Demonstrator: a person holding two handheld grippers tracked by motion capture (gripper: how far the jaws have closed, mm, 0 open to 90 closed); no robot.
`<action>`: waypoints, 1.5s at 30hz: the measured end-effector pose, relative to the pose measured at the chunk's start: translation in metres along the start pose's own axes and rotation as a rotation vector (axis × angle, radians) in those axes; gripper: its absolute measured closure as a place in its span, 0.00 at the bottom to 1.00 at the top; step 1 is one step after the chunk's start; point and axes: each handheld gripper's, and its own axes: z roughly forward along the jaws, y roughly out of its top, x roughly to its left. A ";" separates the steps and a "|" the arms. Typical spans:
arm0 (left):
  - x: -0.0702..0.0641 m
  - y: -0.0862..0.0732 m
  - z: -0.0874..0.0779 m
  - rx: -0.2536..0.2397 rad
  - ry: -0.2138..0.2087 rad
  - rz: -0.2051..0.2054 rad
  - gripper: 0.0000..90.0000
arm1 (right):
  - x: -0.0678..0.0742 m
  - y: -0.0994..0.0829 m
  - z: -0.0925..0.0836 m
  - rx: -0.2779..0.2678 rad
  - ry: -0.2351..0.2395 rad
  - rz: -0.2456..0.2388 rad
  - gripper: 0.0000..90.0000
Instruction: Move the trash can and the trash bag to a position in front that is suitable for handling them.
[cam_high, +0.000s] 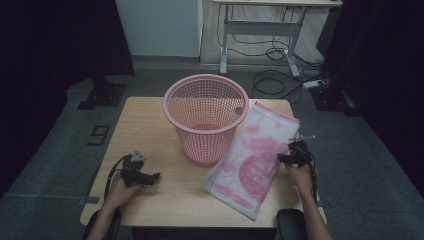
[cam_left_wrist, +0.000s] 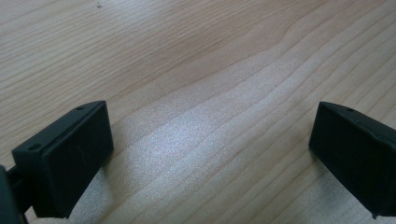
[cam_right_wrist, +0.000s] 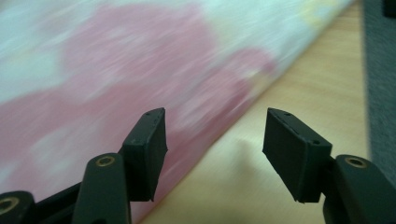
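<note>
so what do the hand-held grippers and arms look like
Both are black. The left hand-held gripper has a grey three-cornered plate on top and a black cable looping back beside the hand. The right hand-held gripper trails a black cable along the wrist. Up close, each jaw is a blocky black pad with small holes; the right's links have brass-coloured rivets. Forearms are bare, with no sleeves visible.

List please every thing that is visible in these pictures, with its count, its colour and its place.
basket: one, pink mesh, upright at the table's far middle
bag: one, white and pink plastic, flat, right of the basket
table: one, light wood, under everything
desk: one, grey legs, beyond the table
cables: several, black, on the floor behind
left gripper: one, black, open over bare wood
right gripper: one, black, open at the bag's right edge
hands: two, holding the grippers
</note>
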 end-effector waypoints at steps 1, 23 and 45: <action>0.000 0.000 0.000 0.000 0.000 0.000 0.00 | -0.005 0.004 0.006 0.010 -0.011 0.016 0.43; 0.000 0.000 0.000 -0.001 -0.002 0.001 0.00 | -0.020 -0.071 -0.042 0.058 0.026 -0.086 0.86; 0.036 0.097 0.004 -0.097 0.000 0.040 0.00 | 0.048 0.013 -0.028 -0.187 0.183 -0.171 0.00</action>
